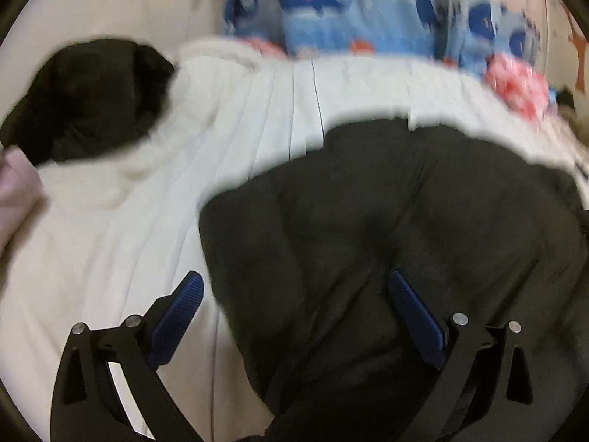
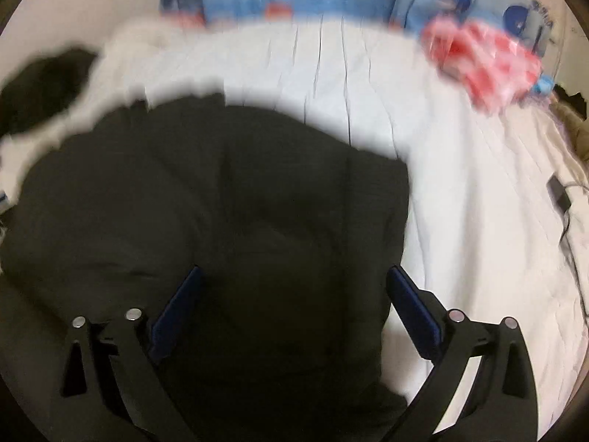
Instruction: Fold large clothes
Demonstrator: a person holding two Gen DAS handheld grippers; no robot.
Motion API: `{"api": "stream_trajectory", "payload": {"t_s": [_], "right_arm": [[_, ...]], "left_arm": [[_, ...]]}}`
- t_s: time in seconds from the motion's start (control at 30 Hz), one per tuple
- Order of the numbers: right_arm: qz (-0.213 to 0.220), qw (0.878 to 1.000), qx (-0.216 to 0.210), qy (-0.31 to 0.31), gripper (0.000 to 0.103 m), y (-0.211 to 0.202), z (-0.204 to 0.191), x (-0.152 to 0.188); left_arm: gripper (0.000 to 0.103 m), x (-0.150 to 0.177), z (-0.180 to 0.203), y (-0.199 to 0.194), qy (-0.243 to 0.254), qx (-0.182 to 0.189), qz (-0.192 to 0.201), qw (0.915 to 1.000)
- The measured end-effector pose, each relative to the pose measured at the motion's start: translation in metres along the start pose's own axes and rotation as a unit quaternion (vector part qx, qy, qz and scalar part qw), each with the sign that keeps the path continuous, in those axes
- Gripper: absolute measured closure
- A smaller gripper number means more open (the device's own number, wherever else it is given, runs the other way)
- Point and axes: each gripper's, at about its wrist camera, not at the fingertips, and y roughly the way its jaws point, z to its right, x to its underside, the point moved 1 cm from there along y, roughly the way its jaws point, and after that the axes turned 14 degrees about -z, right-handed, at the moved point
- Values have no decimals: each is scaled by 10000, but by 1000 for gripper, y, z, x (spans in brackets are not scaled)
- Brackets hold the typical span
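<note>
Garment: a large black garment (image 2: 228, 221) lies spread on the white bed (image 2: 460, 221) before you.
Left gripper (image 1: 294, 302): your jaws gape wide over the garment's left edge, gripping nothing.
Right gripper (image 2: 294, 294): jaws wide apart over the garment's right edge, empty.

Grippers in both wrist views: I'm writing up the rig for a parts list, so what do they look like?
Both look alike. The left gripper has two black angular plastic arms, each with two round silver pins near the top, and flat dark blue fingers with a fine ribbed texture. The right gripper has the same black arms, silver pins and blue fingers. No cables, markings or sleeves show.
</note>
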Motion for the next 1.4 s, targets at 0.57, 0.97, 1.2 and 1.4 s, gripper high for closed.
{"api": "stream_trajectory", "payload": {"t_s": [0.57,0.97,1.2,1.4], "right_arm": [[-3,9981,-341,519,6,46,53,-68],[-1021,9948,-24,-38,6,-26,79,84],[-749,9581,-2708,556,6,-104,95,217],[-1097,9247,-3589,640,6,-114,86,294]], "left_arm": [[5,-17,-30,46,-762,794,-335,9934],[6,80,-74,-7,-599,913,-1378,9844],[6,184,-87,-76,-480,2385,-1465,9588],[6,242,-92,-100,-801,3415,-1558,9234]]}}
